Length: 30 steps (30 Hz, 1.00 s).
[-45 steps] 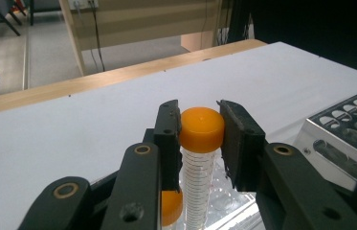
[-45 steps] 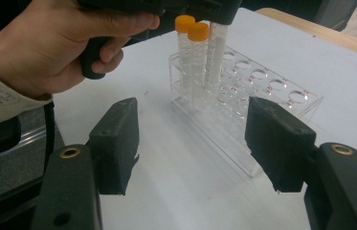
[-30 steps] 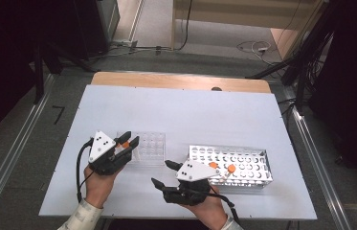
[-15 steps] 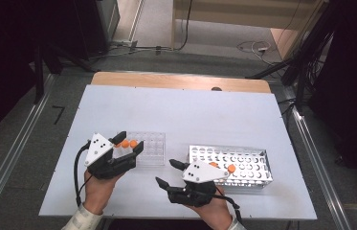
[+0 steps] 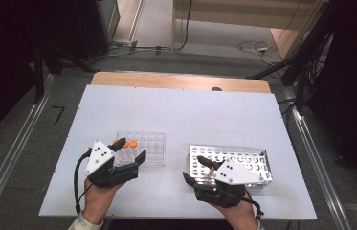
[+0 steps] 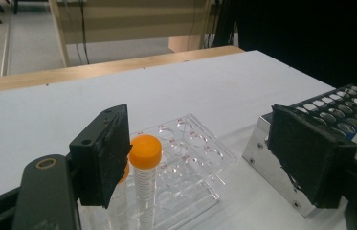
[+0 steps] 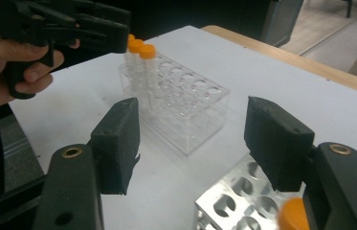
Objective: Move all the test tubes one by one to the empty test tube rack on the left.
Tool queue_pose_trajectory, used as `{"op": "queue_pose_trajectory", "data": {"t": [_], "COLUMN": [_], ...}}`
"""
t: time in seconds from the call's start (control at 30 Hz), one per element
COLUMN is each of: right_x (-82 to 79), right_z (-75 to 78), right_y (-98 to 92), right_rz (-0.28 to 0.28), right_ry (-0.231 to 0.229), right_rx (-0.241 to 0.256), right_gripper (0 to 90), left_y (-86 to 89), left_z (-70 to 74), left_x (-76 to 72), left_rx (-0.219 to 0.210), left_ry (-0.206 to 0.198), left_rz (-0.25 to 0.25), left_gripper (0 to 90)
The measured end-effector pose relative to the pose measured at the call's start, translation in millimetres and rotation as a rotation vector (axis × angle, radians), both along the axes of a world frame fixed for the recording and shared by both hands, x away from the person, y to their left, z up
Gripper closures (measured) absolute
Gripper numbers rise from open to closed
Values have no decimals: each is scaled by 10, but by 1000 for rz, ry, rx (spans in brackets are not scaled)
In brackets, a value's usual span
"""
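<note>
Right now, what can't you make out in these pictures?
- Second tube: left gripper view, mostly behind the left gripper.
- Tube in the metal rack: right gripper view, blurred, cut off by the bottom edge.
- Metal rack's near holes: high view, covered by the right gripper.

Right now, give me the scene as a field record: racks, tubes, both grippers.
surface: white table
clear rack: clear plastic tube rack, left of centre
clear rack contents: orange-capped tubes standing at its near-left corner
metal rack: perforated metal rack, to the right
metal rack contents: one orange-capped tube near the right gripper
left gripper: jaws open, beside the capped tubes, holding nothing
right gripper: jaws open, over the metal rack's left end, holding nothing
</note>
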State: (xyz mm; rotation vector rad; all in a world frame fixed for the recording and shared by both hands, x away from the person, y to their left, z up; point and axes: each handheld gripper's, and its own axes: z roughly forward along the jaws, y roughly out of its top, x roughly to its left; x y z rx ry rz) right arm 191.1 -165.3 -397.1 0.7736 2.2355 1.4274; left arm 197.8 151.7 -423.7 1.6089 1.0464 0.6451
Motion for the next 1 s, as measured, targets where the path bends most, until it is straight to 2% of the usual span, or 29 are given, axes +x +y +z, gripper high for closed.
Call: {"op": "queue_pose_trajectory", "data": {"t": [0.27, 0.57, 1.0], "right_x": [1, 15, 92], "right_z": [-14, -85, -315], "right_y": [-269, -555, -784], "right_rz": [-66, -147, -228], "right_ry": [-8, 3, 36], "right_rx": [2, 14, 6], "right_gripper": [355, 352, 357], "left_y": [-5, -14, -6], "left_z": [-5, -10, -18], "left_x": [-12, -11, -16], "left_rx": [0, -1, 1], "left_ry": [-2, -1, -1], "left_rz": [-3, -2, -2], "left_gripper": [221, 221, 221]}}
